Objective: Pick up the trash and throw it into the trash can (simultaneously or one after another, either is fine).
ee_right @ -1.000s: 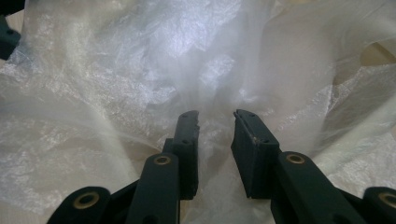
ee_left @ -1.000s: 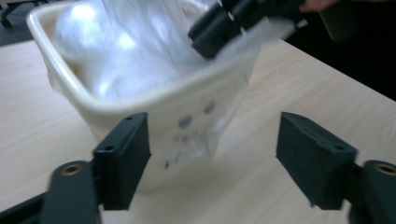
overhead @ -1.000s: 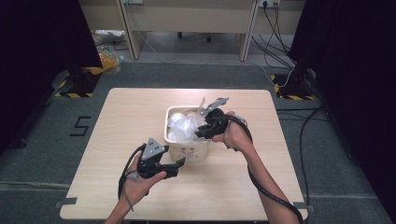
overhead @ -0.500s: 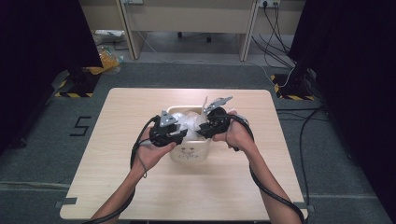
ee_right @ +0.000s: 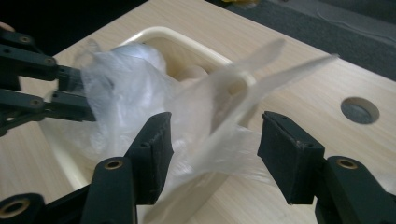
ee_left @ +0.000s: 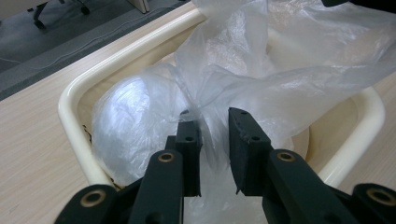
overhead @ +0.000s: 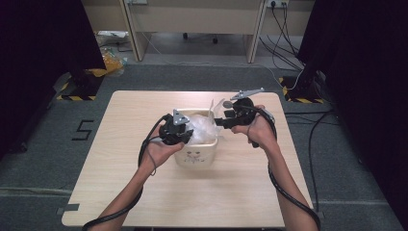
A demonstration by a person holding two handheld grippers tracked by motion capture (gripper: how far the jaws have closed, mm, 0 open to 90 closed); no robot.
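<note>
1. High view: a cream square bin (overhead: 198, 153) stands near the middle of a pale wooden worktop (overhead: 120, 183). A crumpled clear plastic bag (overhead: 204, 126) sits inside the bin and spills over its top. The left gripper (overhead: 185, 136) is at the bin's left rim, pushed into the plastic. The right gripper (overhead: 220, 121) is at the bin's far right corner, beside a flap of bag that stands up above the rim.

2. Left gripper view: the gripper (ee_left: 214, 130) is narrowly spread, and a gathered fold of the bag (ee_left: 243, 65) runs between its jaws. I cannot tell whether they already press it. The bin's rim (ee_left: 70, 93) curves around the plastic on the left.

3. Right gripper view: the gripper (ee_right: 215, 135) is spread wide around a loose, blurred flap of the bag (ee_right: 135, 93), above the bin's near rim (ee_right: 187, 39). The left gripper (ee_right: 70, 93) shows at the far side of the bin.

4. To do this step well, I judge each gripper should close on a thick bunched fold, not a single thin layer, then pull slowly so the film neither slips nor tips the bin.
</note>
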